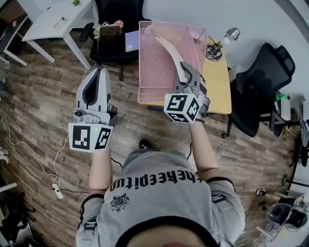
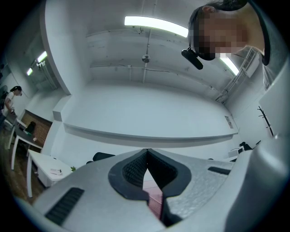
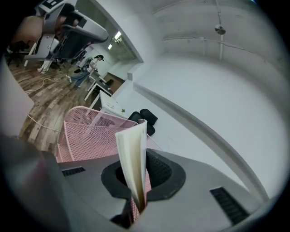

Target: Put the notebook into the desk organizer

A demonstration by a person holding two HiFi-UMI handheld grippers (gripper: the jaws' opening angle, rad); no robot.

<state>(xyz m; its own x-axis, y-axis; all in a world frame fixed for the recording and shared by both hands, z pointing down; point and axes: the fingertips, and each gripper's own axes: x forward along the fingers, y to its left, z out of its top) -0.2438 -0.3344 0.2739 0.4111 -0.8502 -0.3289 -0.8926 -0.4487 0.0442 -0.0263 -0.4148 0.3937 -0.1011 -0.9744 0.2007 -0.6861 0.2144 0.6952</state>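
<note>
Fingers [image 3: 159, 171] of right gripper [image 3: 138, 190] clamped on notebook [image 3: 132, 154]; left gripper [image 2: 147, 156] closed, empty. Likely to snag the floppy pages on the organizer [image 1: 150, 62] rim, buckling them outside.

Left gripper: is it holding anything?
No, in its own view the left gripper has its jaws closed tip to tip with nothing clamped between them.

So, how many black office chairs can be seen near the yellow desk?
2. One chair stands beyond the yellow desk, at its far left corner; the other chair stands at its right side. More may hide outside the view.
</note>
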